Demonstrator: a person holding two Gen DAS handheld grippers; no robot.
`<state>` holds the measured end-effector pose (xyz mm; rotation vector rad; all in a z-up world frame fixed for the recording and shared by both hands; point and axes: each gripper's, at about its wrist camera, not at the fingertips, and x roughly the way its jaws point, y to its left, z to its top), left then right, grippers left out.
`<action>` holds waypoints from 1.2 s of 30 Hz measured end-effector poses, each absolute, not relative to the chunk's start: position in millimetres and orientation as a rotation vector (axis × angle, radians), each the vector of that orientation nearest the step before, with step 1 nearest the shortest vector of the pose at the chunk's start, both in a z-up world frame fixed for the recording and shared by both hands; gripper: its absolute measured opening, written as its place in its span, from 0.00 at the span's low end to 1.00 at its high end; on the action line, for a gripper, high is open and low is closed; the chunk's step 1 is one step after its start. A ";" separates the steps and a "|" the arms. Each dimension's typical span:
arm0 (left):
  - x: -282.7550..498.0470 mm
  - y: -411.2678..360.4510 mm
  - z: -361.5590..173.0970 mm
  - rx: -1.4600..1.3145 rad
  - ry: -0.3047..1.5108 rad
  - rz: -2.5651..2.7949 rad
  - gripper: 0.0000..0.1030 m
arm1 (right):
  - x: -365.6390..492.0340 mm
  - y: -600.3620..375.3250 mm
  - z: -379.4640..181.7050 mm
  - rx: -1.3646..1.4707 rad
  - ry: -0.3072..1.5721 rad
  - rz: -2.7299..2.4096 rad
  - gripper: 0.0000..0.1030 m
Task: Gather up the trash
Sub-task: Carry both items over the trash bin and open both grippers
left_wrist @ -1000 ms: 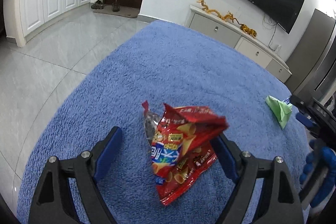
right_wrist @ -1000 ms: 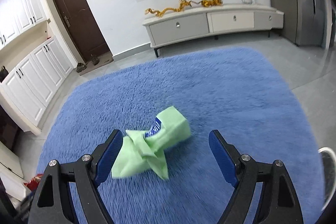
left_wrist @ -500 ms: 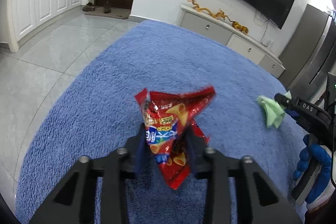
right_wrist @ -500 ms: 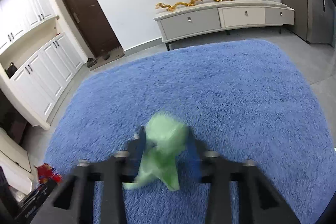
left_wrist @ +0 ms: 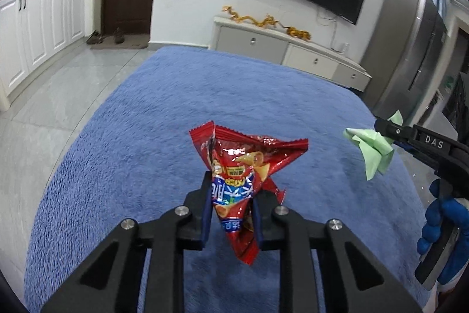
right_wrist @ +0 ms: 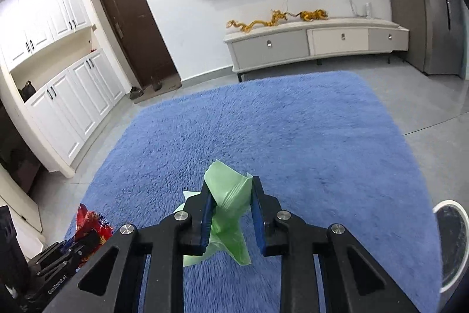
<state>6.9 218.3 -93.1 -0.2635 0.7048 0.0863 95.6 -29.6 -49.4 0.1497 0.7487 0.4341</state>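
Both pieces of trash have just left the fluffy blue carpet. A second ago the jaws stood wide around them. Now the left gripper is closing its last bit on the crumpled red foil snack bag, at centre frame. The right gripper is clamped on the soft green plastic wrapper, lower centre. Next, I think, comes a bin; the white rim at lower right may be one.
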 end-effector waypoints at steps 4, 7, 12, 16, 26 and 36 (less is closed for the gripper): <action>-3.9 189.7 -72.4 -0.203 0.662 0.032 0.20 | 75.3 -52.0 -31.0 0.154 0.701 0.391 0.21; -8.6 166.1 -57.9 -0.160 0.629 -0.013 0.20 | 59.3 -73.7 -20.6 0.158 0.669 0.342 0.21; -10.8 126.4 -36.0 -0.100 0.583 -0.084 0.20 | 37.0 -113.2 -9.4 0.165 0.628 0.248 0.21; -5.3 99.8 -20.9 -0.060 0.555 -0.128 0.20 | 18.8 -154.5 -2.8 0.184 0.588 0.153 0.21; 18.9 24.8 0.0 0.039 0.527 -0.229 0.20 | -1.4 -235.7 -5.7 0.232 0.539 -0.026 0.21; 64.3 -83.5 -6.3 0.149 0.576 -0.395 0.20 | 2.3 -324.5 -44.4 0.340 0.552 -0.174 0.21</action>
